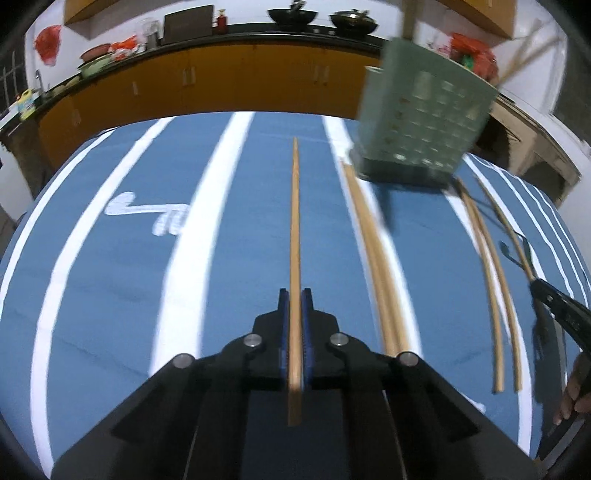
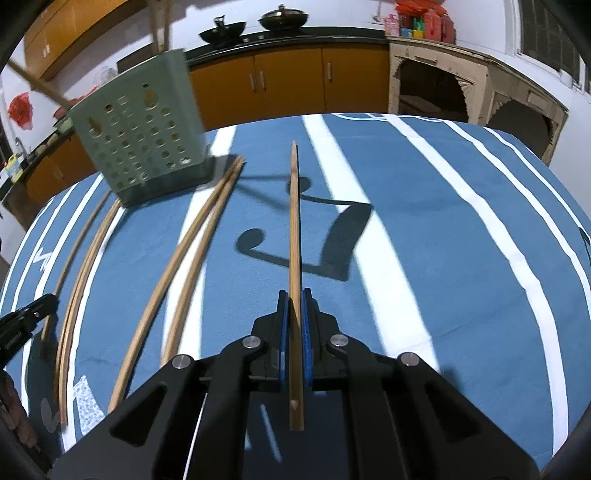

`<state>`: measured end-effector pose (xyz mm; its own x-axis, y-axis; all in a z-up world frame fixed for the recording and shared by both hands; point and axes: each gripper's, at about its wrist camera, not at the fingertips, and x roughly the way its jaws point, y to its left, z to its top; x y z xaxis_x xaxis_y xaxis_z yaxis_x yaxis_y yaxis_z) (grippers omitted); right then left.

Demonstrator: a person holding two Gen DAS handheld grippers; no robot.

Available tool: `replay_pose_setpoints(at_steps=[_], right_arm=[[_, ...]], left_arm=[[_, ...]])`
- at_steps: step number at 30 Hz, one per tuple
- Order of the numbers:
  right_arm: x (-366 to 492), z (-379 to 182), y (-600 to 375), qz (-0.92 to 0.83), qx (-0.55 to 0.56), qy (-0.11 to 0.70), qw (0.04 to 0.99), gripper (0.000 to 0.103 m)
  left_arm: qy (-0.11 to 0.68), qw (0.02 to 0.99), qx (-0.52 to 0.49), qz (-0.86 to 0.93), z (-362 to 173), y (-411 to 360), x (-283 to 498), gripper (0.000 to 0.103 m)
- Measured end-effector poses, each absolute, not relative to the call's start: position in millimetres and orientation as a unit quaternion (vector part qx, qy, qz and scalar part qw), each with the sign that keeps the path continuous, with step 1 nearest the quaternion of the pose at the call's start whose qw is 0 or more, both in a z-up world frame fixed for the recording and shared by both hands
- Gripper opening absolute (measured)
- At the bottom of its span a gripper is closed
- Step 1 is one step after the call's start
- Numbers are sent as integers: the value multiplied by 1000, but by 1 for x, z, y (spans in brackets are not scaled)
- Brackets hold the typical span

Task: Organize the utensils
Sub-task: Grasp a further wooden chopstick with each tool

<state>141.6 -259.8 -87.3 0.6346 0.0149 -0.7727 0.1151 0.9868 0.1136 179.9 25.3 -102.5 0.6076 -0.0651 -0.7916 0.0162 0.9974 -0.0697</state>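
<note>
- Now my left gripper (image 1: 294, 295) is clamped on one chopstick (image 1: 294, 229), and my right gripper (image 2: 294, 297) on another (image 2: 294, 221).
- Loose chopsticks (image 2: 192, 243) lie beside the green holder (image 2: 142, 133).
- Blue, white-striped cloth (image 2: 424, 229) covers the table; behind it, orange cabinets (image 2: 288, 83) and woks (image 2: 282, 18).

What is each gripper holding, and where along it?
Each holds one chopstick near its thick end, thin end pointing ahead: left gripper on its chopstick, right gripper on another chopstick.
</note>
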Motion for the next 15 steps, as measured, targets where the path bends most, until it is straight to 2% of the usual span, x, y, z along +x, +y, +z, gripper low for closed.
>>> replay_pose_setpoints(at_steps=[15], right_arm=[[141,-88,-260,-27,65,427,902,8]], left_arm=[[435,900,-20,-30,-103,34,180,9]])
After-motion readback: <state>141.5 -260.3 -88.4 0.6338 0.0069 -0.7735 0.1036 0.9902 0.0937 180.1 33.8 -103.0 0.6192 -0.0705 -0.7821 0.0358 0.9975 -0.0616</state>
